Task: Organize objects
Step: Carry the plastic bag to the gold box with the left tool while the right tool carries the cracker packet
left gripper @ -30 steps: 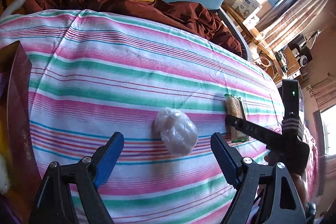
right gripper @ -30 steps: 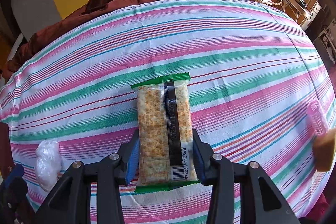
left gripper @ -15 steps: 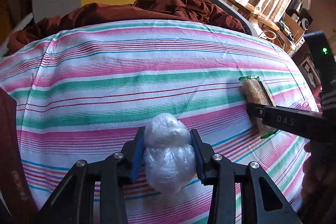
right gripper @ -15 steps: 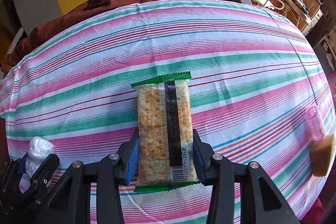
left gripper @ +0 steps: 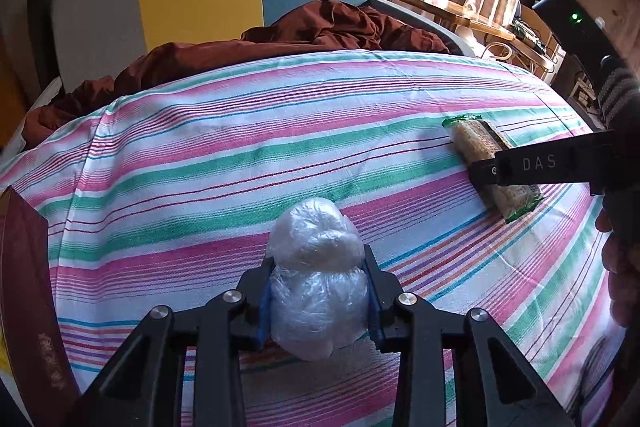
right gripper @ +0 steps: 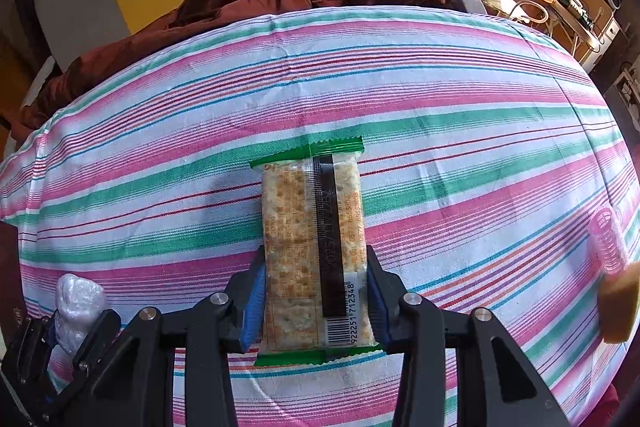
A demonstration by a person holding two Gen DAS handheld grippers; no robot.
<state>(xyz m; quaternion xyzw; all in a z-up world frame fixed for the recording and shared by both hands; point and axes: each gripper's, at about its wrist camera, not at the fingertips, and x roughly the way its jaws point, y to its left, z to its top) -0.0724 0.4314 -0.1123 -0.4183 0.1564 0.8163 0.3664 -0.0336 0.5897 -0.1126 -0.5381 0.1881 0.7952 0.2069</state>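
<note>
A lumpy bundle wrapped in clear plastic [left gripper: 312,227] lies on the striped cloth [left gripper: 200,155]. My left gripper [left gripper: 318,291] has its jaws closing on the bundle, and the blue pads press its lower half from both sides. In the right wrist view the same bundle [right gripper: 78,297] shows at the lower left inside the left gripper [right gripper: 68,323]. A green-edged cracker packet [right gripper: 312,227] lies lengthwise on the cloth, and my right gripper [right gripper: 314,291] is shut on its near half. From the left wrist view, the packet [left gripper: 472,135] sits at the right, crossed by a right-gripper finger [left gripper: 520,169].
A pink hair curler [right gripper: 608,245] and a yellow spongy block [right gripper: 618,307] lie at the cloth's right edge. A dark red box [left gripper: 24,287] stands at the left edge. A crumpled brown blanket [left gripper: 300,31] lies behind the cloth, before a grey, yellow and blue backrest.
The left gripper came down over the plastic bundle, rolled level and closed its wide-open jaws onto it. The right gripper stayed shut on the cracker packet without moving.
</note>
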